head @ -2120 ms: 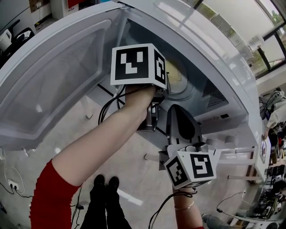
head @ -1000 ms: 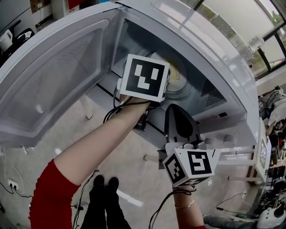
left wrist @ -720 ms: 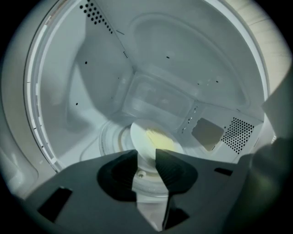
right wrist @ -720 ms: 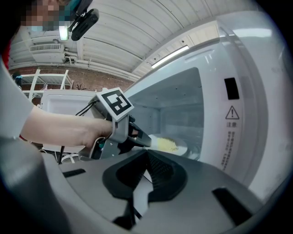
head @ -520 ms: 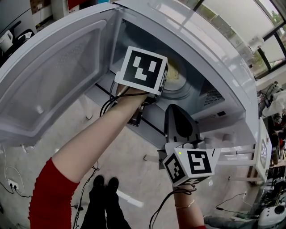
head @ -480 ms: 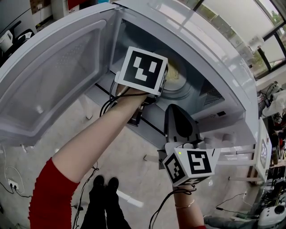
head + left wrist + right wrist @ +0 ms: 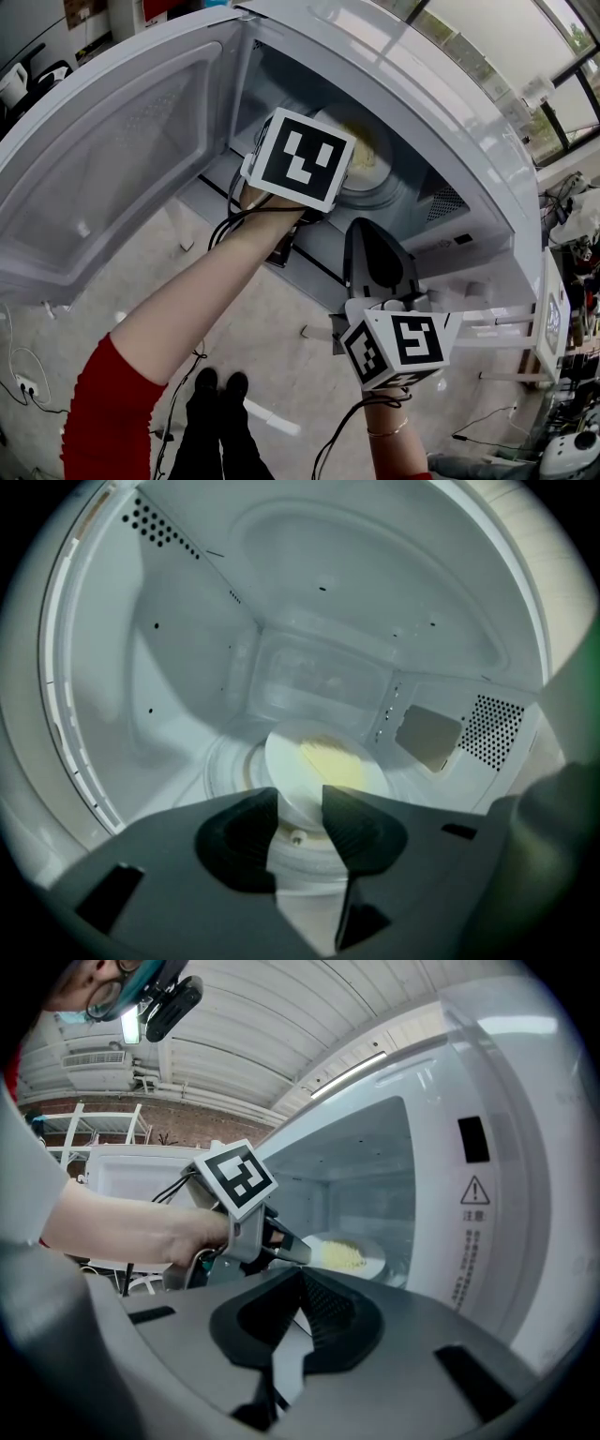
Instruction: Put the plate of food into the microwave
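Note:
A white plate (image 7: 319,761) with yellow food (image 7: 336,766) lies on the glass turntable (image 7: 225,771) inside the open white microwave (image 7: 450,122). My left gripper (image 7: 300,799) reaches into the cavity. Its jaws are opening, and the pads stand off the plate's near rim, which shows in the gap between the tips. In the head view its marker cube (image 7: 300,159) hides the jaws, and the plate (image 7: 370,155) shows just beyond it. My right gripper (image 7: 302,1277) hangs in front of the microwave, below the opening. It is shut, with nothing held.
The microwave door (image 7: 112,159) swings wide open at the left. The control panel side (image 7: 473,1194) stands to the right of the cavity. Perforated vents (image 7: 497,733) mark the cavity's right wall. Below lie the floor, cables and the person's shoes (image 7: 220,384).
The left gripper's jaws have spread off the plate, and its cube has drawn back and down from the cavity. The plate stays on the turntable. The right gripper has barely moved.

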{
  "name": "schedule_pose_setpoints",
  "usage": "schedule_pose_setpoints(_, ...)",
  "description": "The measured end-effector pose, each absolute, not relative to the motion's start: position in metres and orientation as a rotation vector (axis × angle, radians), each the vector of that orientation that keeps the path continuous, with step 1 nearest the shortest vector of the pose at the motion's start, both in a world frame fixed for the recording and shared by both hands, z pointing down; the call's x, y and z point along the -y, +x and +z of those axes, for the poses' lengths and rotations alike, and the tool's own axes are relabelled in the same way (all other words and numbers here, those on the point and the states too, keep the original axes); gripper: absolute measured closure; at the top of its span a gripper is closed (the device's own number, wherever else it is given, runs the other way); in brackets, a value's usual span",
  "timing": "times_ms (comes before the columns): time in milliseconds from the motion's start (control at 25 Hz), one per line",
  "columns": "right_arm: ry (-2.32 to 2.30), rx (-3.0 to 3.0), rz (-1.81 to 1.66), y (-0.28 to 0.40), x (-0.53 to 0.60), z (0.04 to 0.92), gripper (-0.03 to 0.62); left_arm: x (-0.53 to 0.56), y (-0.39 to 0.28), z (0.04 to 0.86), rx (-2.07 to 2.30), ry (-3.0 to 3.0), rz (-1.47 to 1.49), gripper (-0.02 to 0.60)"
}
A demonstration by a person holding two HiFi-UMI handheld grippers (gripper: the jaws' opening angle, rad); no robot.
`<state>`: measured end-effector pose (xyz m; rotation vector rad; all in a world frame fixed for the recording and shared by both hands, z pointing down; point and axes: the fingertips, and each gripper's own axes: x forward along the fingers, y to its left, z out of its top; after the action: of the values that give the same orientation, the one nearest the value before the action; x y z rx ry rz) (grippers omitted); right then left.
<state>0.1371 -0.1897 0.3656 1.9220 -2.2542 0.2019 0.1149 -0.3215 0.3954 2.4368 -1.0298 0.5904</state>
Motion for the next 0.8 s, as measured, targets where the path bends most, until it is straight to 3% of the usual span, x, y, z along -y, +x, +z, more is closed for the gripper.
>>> schedule_pose_setpoints(800, 1.912, 2.248, 0.210, 0.1377, 0.1913, 0.3677, 0.580, 0.3210, 0.1178, 0.3888, 1.094, 2.552, 0.609, 0.437)
